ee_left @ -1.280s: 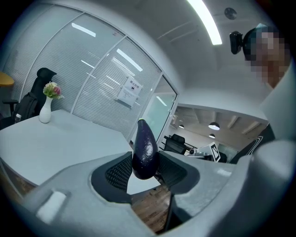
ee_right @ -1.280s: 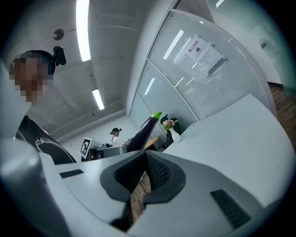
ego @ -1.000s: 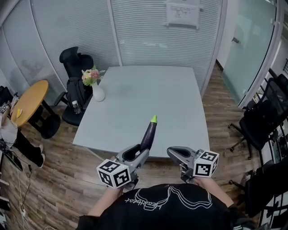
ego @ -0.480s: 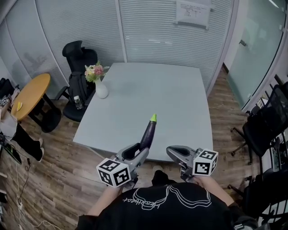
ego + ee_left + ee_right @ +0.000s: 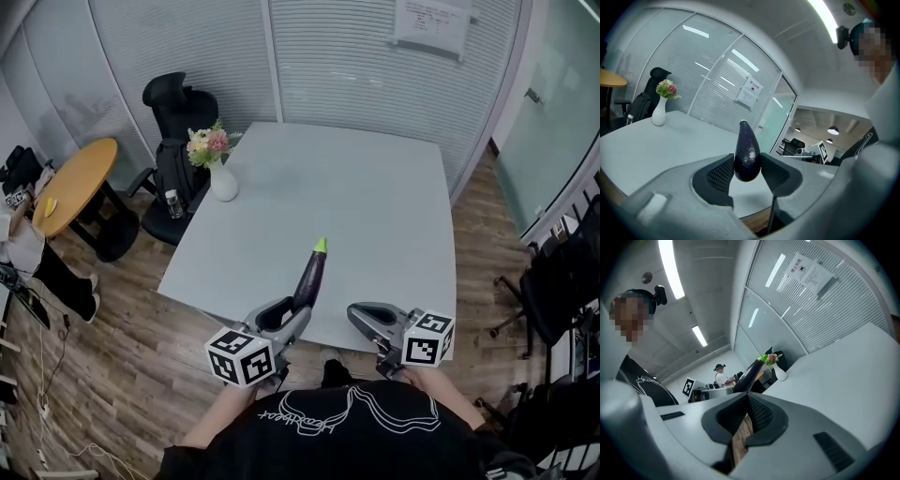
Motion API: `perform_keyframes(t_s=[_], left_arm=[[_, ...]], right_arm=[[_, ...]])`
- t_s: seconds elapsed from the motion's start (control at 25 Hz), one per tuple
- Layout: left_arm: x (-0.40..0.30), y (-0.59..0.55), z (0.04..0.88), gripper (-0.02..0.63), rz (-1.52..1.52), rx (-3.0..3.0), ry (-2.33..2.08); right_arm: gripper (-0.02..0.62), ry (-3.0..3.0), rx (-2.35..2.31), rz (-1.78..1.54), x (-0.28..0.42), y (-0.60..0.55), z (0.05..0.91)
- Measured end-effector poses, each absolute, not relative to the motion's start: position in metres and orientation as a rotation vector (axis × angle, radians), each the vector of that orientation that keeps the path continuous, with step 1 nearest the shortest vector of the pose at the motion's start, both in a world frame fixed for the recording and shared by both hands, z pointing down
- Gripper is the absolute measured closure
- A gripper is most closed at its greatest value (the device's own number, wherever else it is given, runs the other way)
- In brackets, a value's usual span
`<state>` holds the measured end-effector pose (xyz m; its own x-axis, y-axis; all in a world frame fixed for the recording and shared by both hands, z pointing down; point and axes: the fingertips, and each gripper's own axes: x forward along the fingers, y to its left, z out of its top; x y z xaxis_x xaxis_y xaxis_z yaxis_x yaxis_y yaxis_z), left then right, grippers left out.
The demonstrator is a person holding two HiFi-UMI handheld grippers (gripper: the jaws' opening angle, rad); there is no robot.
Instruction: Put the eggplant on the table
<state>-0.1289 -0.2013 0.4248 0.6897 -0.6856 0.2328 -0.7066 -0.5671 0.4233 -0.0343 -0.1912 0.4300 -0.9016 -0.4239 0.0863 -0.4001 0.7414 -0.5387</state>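
A dark purple eggplant with a green stem end stands up between the jaws of my left gripper, which is shut on its thick lower end. In the left gripper view both ribbed pads press the eggplant from either side. It hangs just above the near edge of the pale grey table. To its right at the same height is my right gripper, shut on nothing. In the right gripper view, that gripper has its pads together and the eggplant shows beyond them.
A white vase of flowers stands on the table's far left corner. Left of the table are a black office chair, a bottle and a round wooden table. More dark chairs stand at the right on the wood floor.
The person has stepped toward the table, carrying both grippers and the eggplant with them. The table's near edge now lies closer beneath the grippers. Neither gripper's jaws have changed.
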Motion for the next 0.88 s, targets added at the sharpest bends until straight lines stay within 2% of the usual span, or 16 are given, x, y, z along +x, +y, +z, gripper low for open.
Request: perform_keyframes(t_s=[0.88], left_arm=[[-0.114, -0.303, 0.48, 0.419, 0.182, 2.314, -1.075]], right_arm=[[0.586, 2.822, -0.817, -1.045, 0.007, -0.29, 0.479]])
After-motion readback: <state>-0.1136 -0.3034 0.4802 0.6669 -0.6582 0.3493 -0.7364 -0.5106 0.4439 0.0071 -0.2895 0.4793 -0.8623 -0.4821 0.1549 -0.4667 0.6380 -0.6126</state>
